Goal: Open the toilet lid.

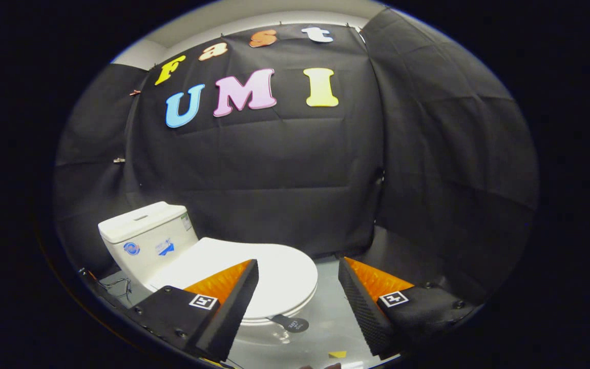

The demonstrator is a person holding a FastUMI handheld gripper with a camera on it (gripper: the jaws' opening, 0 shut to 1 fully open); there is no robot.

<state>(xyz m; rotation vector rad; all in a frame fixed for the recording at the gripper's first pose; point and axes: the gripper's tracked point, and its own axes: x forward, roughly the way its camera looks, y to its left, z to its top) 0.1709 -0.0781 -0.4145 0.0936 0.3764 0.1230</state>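
The gripper (297,297) hangs above the front of a small toilet with its two fingers spread wide and nothing between them but open air. Each finger (233,302) is a black wedge with a ribbed inner face, an orange panel on its outer side, and a square black-and-white marker on the block behind it. The left finger overlaps the near left part of the toilet lid (274,277) in the view; whether it touches the lid cannot be told. The right finger stands off to the right of the toilet, over the pale grey floor (325,318).

Nearest of all, between the fingers, a small yellow triangular mark (337,354) lies on the floor. Just beyond it, a dark rounded tab (290,323) juts out from under the lid's front rim, over the white bowl (269,333).

The lid is white, oval, and down flat, closed over the seat. It runs from the front rim back and to the left, to the white cistern (146,241), which stands at the far left with a blue round sticker and another blue mark on its front face. Some thin dark wires (116,284) lie on the floor left of the cistern's base.

Behind everything hangs the booth's creased black cloth wall (285,174), wrapping round on both sides.
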